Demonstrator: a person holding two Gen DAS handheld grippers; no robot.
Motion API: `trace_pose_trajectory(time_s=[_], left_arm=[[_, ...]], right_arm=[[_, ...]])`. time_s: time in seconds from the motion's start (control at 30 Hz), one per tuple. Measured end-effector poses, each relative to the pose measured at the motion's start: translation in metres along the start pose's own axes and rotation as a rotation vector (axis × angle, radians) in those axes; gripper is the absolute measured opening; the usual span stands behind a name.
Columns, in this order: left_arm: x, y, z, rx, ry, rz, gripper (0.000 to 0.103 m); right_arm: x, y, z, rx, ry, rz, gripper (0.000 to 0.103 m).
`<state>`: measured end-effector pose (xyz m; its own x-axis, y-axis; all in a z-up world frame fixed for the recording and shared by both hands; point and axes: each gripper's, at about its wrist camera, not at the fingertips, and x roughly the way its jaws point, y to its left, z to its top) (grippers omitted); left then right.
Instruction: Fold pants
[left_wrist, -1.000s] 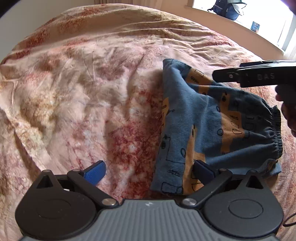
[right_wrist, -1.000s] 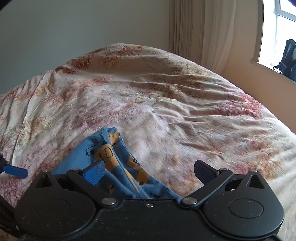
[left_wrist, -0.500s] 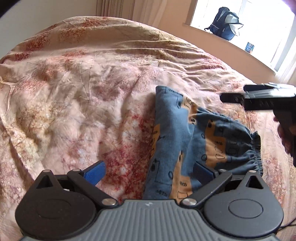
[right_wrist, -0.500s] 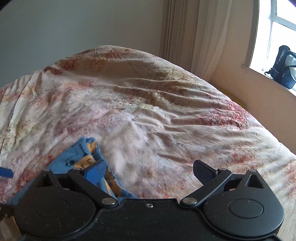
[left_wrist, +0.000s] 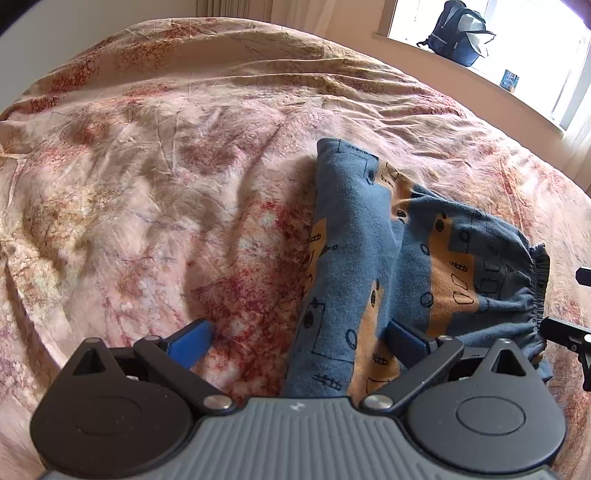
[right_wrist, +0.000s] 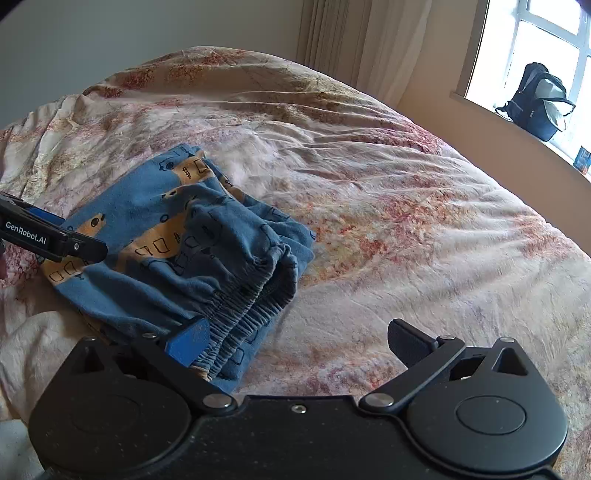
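Daylight pours in from the window (right_wrist: 546, 55) at upper right, blown out to white glare. The bedspread (left_wrist: 184, 166) is softly lit, shadows falling leftward. Fisheye bending curves the edges; corners go dark. Focus stays sharp.

White lettering reading "GenRobot.AI" stands on the black side of the left gripper (right_wrist: 55, 236), seen at the left edge of the right wrist view. No other text can be read.

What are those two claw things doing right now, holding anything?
Left gripper: fingers spread open over the pants, holding nothing.
Right gripper: fingers spread open by the waistband, holding nothing.
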<state>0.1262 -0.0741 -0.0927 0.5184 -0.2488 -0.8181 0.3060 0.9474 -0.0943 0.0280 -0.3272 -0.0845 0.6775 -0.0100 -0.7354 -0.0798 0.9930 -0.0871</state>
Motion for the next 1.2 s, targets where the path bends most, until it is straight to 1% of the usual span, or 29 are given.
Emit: trace_pose_trajectory(time_s=[0.13,0.2,0.37,0.5,0.57,0.63,0.67,0.73,0.8,0.87,0.9,0.93,0.97,1.0,1.03,1.07,1.1,1.13,1.17,1.2], left_arm=[[-0.002,0.001,0.0,-0.01,0.008,0.003,0.103],[-0.001,0.001,-0.001,-0.012,0.007,0.004,0.103],[-0.001,0.0,-0.001,-0.013,0.008,0.004,0.103],[-0.001,0.001,-0.001,-0.012,0.01,0.001,0.103],[-0.007,0.001,0.001,-0.007,0.009,-0.002,0.103],[-0.02,0.003,0.0,0.0,-0.033,-0.029,0.103],[-0.028,0.002,0.001,0.021,-0.062,-0.058,0.103],[-0.035,-0.001,0.002,0.056,-0.089,-0.091,0.103],[-0.031,-0.003,0.004,0.078,-0.08,-0.104,0.103],[-0.019,-0.004,0.002,0.079,-0.037,-0.103,0.103],[-0.014,-0.003,0.0,0.075,-0.028,-0.103,0.102],[-0.009,-0.001,-0.002,0.071,-0.024,-0.1,0.098],[-0.006,0.0,-0.003,0.068,-0.018,-0.094,0.08],[-0.005,0.002,-0.003,0.066,-0.013,-0.119,0.066],[-0.007,0.004,-0.002,0.063,-0.008,-0.16,0.058],[-0.01,0.002,-0.002,0.066,-0.009,-0.168,0.051],[-0.012,0.0,-0.001,0.078,-0.014,-0.16,0.045],[-0.013,-0.002,-0.001,0.092,-0.019,-0.153,0.043],[-0.013,-0.003,-0.001,0.096,-0.019,-0.148,0.036],[-0.013,-0.001,0.0,0.081,-0.018,-0.147,0.029]], right_arm=[[-0.006,-0.006,0.0,0.016,0.001,-0.043,0.102],[-0.012,-0.008,0.0,0.039,-0.013,-0.02,0.102],[-0.012,0.0,-0.001,0.062,-0.014,0.089,0.102],[-0.004,0.001,-0.006,0.067,0.026,0.086,0.102],[-0.005,-0.003,-0.006,0.097,0.013,0.1,0.102],[-0.014,-0.008,-0.003,0.127,-0.041,0.134,0.102],[-0.017,-0.012,0.001,0.152,-0.069,0.169,0.102],[-0.018,-0.021,0.008,0.217,-0.099,0.243,0.102],[-0.011,-0.03,0.014,0.284,-0.109,0.286,0.102],[0.005,-0.042,0.016,0.36,-0.115,0.325,0.102],[0.015,-0.048,0.017,0.394,-0.102,0.342,0.102],[0.028,-0.053,0.019,0.419,-0.074,0.364,0.096],[0.04,-0.056,0.02,0.43,-0.043,0.38,0.083],[0.049,-0.058,0.021,0.435,-0.019,0.39,0.073],[0.055,-0.058,0.021,0.434,-0.006,0.394,0.054],[0.06,-0.057,0.021,0.429,0.004,0.401,0.047],[0.062,-0.055,0.02,0.426,0.008,0.404,0.046],[0.063,-0.052,0.02,0.419,0.005,0.405,0.04],[0.064,-0.05,0.019,0.412,0.002,0.407,0.034],[0.063,-0.049,0.017,0.411,-0.004,0.405,0.032]])
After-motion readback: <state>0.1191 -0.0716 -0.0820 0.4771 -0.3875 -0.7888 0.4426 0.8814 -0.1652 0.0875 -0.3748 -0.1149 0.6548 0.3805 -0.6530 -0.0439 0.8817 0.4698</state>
